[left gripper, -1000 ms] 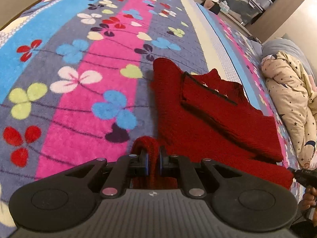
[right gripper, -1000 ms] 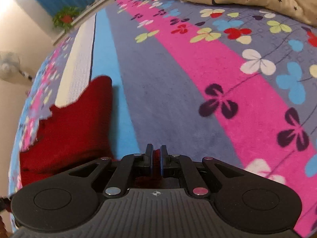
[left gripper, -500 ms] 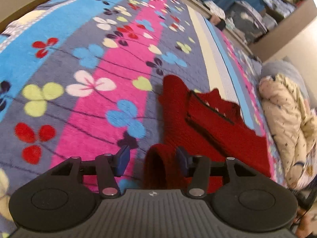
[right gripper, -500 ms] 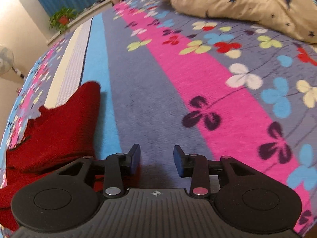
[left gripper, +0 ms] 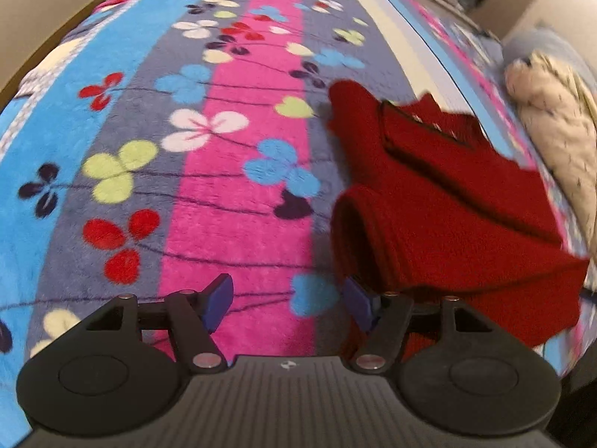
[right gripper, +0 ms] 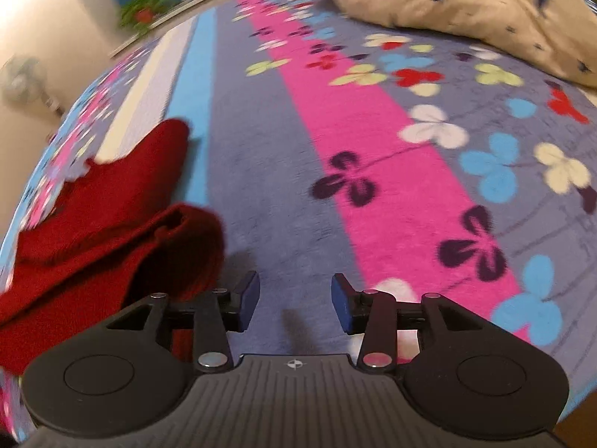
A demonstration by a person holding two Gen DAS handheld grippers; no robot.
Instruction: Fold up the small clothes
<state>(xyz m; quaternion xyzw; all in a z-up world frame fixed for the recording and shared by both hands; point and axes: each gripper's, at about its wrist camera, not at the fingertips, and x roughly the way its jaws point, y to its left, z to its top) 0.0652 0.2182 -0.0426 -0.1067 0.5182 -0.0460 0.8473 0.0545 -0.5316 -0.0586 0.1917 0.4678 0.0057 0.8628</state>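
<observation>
A red knit sweater (left gripper: 440, 201) lies partly folded on the flowered blanket (left gripper: 231, 201), with a sleeve folded across its body and a rolled fold at its near edge. My left gripper (left gripper: 287, 302) is open and empty, just left of that near edge. In the right wrist view the sweater (right gripper: 100, 224) lies at the left, its bunched edge raised. My right gripper (right gripper: 294, 300) is open and empty over the blanket (right gripper: 373, 171), to the right of the sweater.
A cream star-print duvet (left gripper: 559, 138) is heaped along the right of the bed, also at the top right of the right wrist view (right gripper: 466, 7). A fan (right gripper: 22, 82) and a plant (right gripper: 141, 15) stand beyond the bed.
Both grippers were shut on the sweater's near edge a second ago. Both have opened and let it go. The left has moved left of the sweater, the right to its right.
</observation>
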